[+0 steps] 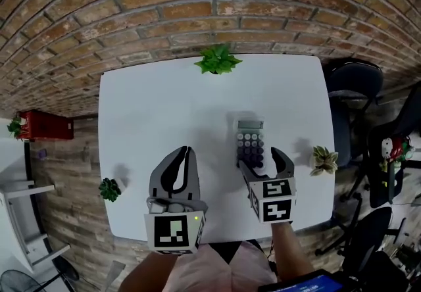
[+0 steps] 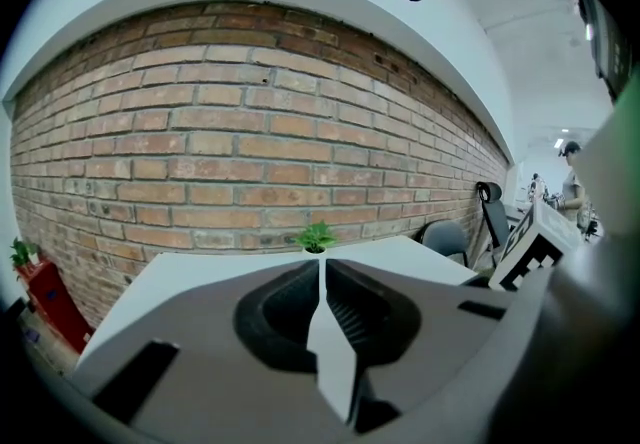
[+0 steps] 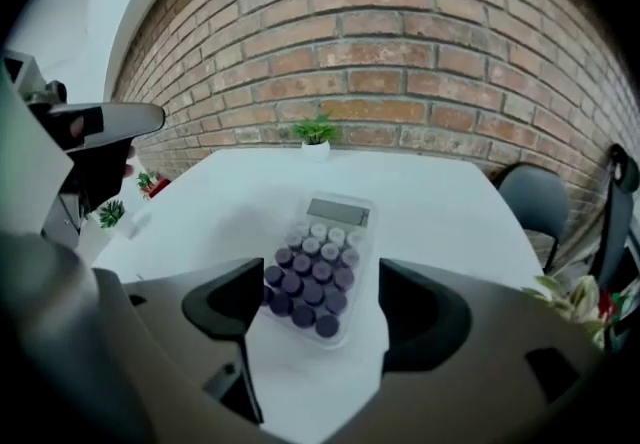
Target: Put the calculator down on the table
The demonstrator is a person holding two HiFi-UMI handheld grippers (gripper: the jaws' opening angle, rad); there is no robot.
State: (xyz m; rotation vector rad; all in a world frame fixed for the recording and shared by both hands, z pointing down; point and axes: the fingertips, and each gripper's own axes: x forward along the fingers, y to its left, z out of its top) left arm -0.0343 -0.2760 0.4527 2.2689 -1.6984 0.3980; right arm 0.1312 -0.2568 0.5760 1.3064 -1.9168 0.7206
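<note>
The calculator, pale with a grey screen and rows of dark round keys, lies flat on the white table right of centre. My right gripper stands open over its near end, and neither jaw touches it. In the right gripper view the calculator lies on the table between and just beyond the spread jaws of the right gripper. My left gripper hovers over the table's near left part, shut with nothing in it. The left gripper view shows the tips of the left gripper meeting.
A green potted plant stands at the table's far edge against the brick wall. Small plants sit at the left edge and the right edge. Dark chairs stand to the right, and a red box lies on the floor at left.
</note>
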